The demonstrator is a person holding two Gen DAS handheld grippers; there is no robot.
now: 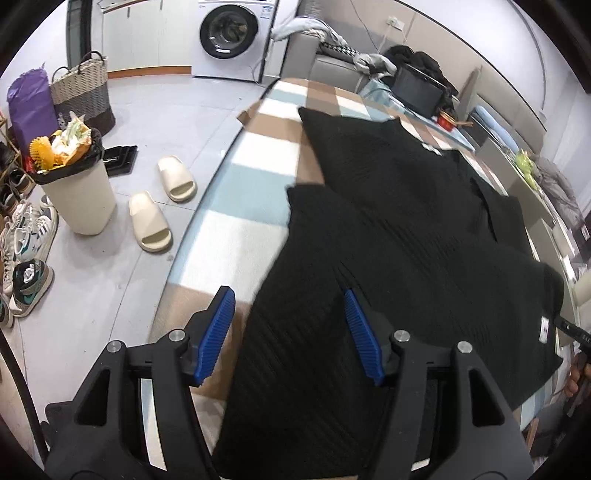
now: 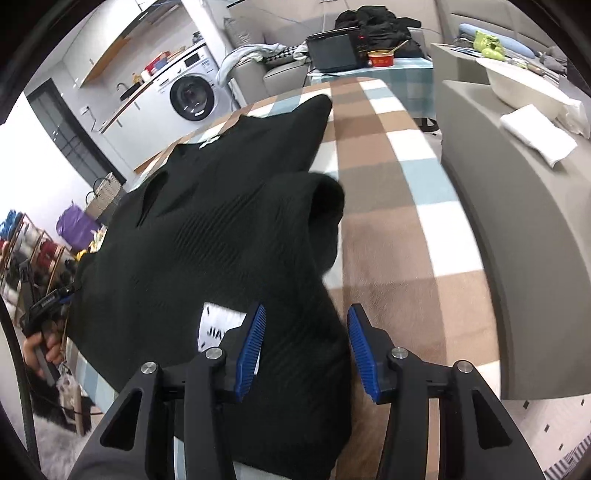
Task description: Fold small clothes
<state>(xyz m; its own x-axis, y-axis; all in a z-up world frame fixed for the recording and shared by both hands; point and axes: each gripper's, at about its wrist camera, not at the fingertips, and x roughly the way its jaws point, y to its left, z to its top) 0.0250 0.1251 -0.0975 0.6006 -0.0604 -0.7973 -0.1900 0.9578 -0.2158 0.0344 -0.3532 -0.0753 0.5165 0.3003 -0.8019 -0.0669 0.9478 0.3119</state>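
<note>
My left gripper and right gripper gaped empty above the black sweater, collar at twelve o'clock.

Checked blanket, seemingly over a table, under black garment

Lived-in home, laundry corner: washing machine, wicker basket, slippers, sneakers, overfull bin, grey sofa.

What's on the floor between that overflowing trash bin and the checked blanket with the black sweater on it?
A pair of cream slippers lies on the pale floor between the trash bin and the checked blanket; the left wrist view shows it.
</note>
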